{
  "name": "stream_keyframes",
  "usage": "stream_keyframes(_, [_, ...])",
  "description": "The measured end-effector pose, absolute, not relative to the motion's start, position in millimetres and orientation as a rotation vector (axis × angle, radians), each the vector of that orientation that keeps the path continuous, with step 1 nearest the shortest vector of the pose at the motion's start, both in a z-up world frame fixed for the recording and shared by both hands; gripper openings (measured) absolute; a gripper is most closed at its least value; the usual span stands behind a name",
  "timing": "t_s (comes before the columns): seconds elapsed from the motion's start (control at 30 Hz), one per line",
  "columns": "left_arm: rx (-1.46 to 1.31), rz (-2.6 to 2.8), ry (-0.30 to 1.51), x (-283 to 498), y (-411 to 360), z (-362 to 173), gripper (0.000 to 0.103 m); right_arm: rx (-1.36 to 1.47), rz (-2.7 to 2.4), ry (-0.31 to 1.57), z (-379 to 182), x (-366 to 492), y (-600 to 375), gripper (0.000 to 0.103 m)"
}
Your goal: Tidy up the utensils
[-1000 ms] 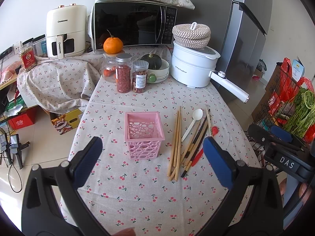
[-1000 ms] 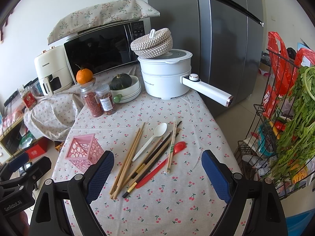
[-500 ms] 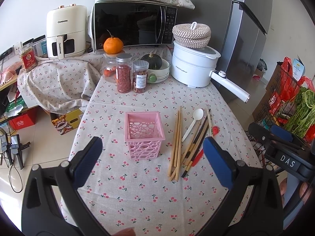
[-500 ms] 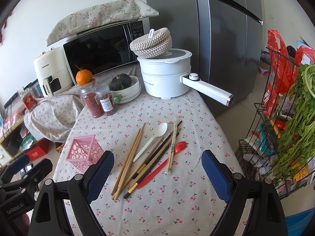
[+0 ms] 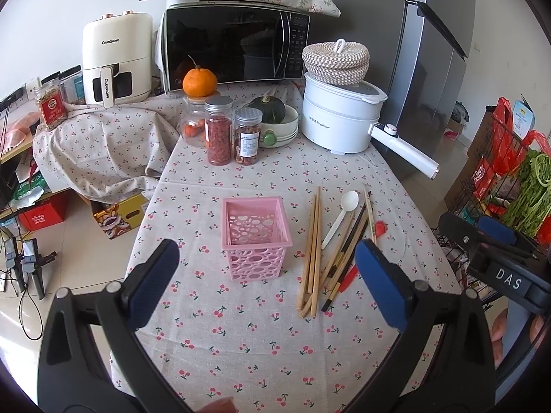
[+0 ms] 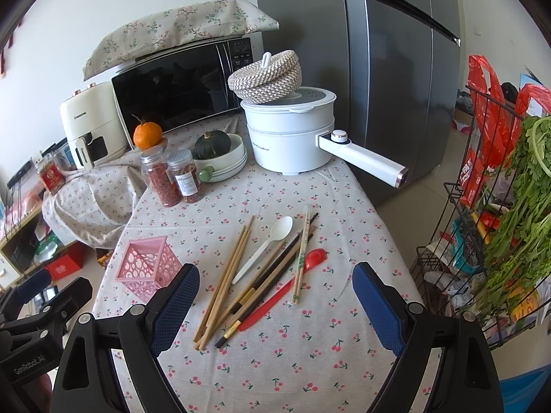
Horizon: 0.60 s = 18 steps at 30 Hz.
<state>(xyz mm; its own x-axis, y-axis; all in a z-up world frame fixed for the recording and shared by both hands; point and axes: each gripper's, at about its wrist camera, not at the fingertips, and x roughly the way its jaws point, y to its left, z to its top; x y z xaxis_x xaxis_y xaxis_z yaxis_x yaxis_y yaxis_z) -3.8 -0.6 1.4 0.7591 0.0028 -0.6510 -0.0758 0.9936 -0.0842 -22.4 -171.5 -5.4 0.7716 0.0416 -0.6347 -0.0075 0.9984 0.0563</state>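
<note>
On the cherry-print counter (image 5: 241,327), near its middle, a pink perforated basket (image 5: 255,232) stood upright and empty. Just to its right the utensils lay loose in a rough fan: wooden chopsticks (image 6: 227,277) nearest the basket, then a white plastic spoon (image 6: 264,247), dark chopsticks (image 6: 275,272), a pale printed chopstick (image 6: 301,256) and a red spoon (image 6: 291,287) partly under the others. Several of these crossed or touched at their near ends.

Both claws hovered above the near edge of the counter, well short of everything. The left claw (image 5: 267,287) was spread wide with nothing between its blue pads, and the right claw (image 6: 275,304) was likewise wide apart and held nothing. Nothing had yet gone into the basket, so the step in hand was judged to be the first pick.

To do it well, the right claw would probably do best to start with a piece lying clear of the pile, such as the white spoon or the outer wooden pair, closing across the shaft near its middle so it would not swing. Thin sticks flat on cloth are likely to roll or slip, so a low, square approach seemed wise. The basket looked light and might tip when a long piece was dropped in; the left claw could steady its rim.
</note>
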Motion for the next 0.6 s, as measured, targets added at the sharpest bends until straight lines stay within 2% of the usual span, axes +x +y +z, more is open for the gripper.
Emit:
stream_keyframes(0.23, [-0.046,0.039,0.699,7.1,-12.7,16.6,0.102,0.051,0.008,0.659,8.7,-22.1,-182.8,0.092])
stream_keyframes(0.47, [0.016,-0.065,0.832,51.2,-45.9,27.3,0.102,0.120,-0.034,0.718,31.3,11.8,-219.5,0.092])
stream_keyframes(0.6, [0.054,-0.127,0.931,85.1,-76.6,17.2,0.101,0.143,-0.023,0.770,11.6,32.3,-239.0,0.092])
